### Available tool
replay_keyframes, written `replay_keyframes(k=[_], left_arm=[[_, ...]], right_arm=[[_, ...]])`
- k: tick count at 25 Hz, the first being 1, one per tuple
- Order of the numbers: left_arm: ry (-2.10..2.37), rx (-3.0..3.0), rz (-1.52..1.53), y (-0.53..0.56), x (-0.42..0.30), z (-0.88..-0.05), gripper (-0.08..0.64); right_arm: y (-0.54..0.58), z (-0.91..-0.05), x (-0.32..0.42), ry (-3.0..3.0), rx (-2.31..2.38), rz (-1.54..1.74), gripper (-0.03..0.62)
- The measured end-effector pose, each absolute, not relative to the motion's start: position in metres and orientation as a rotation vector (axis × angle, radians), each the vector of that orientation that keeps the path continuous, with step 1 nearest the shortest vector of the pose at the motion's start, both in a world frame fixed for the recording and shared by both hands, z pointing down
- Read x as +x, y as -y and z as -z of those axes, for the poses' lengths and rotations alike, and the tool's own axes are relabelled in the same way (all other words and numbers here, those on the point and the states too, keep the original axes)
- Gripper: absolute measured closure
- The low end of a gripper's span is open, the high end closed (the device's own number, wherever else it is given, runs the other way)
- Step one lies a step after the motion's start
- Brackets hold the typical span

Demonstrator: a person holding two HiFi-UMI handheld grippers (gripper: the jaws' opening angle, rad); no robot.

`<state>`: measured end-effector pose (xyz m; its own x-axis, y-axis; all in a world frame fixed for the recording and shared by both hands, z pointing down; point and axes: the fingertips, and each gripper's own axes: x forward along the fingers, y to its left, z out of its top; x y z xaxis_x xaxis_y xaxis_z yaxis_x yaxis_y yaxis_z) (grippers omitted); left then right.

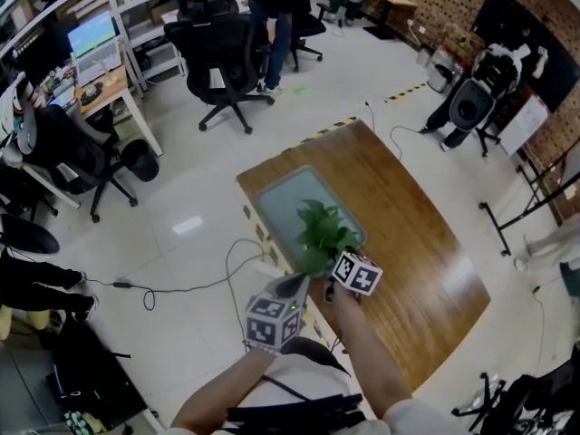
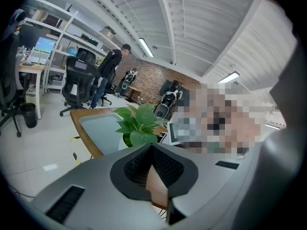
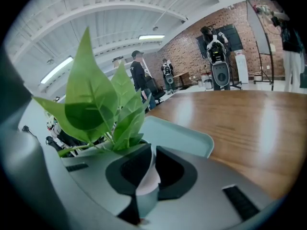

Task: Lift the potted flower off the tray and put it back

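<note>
The potted flower [image 1: 322, 234] has broad green leaves and a white pot, and stands at the near end of the pale green tray [image 1: 272, 198] on the wooden table [image 1: 417, 243]. My right gripper [image 1: 329, 264] comes at it from the near side. In the right gripper view its jaws [image 3: 152, 150] pinch the pot's white wall [image 3: 148, 176], with the leaves [image 3: 96, 104] just above. My left gripper [image 1: 294, 285] hovers just left of the pot at the table's near edge, shut with nothing in it; its view shows the plant [image 2: 139, 121] a little ahead of the tips [image 2: 152, 147].
The tray [image 3: 187, 135] fills the table's left part, with bare wood [image 3: 249, 119] to the right. On the floor are black office chairs [image 1: 227, 57], a standing person [image 1: 276, 16], desks with monitors [image 1: 95, 48], a cable [image 1: 181, 288] and speakers on stands [image 1: 471, 107].
</note>
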<state>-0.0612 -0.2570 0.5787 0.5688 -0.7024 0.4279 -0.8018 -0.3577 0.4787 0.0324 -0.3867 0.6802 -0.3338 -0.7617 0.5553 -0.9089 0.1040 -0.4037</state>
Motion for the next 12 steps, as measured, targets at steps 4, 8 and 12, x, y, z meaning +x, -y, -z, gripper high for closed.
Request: replay_keyframes(k=[4,8,12], left_arm=[[1.217,2.14,-0.171,0.263,-0.068,-0.57,0.566],[1.236,2.136,-0.152,0.268,-0.074,-0.567,0.566],[1.24,2.139,-0.149,0.268,-0.073,-0.568,0.566]], right_arm=[[0.391,-0.668,0.035,2.182,1.692,-1.032,0.554],[0.393,-0.654,0.044,2.192,1.715,-0.998,0.555],[0.388,-0.643,0.062,2.186,1.75,-0.99,0.555]])
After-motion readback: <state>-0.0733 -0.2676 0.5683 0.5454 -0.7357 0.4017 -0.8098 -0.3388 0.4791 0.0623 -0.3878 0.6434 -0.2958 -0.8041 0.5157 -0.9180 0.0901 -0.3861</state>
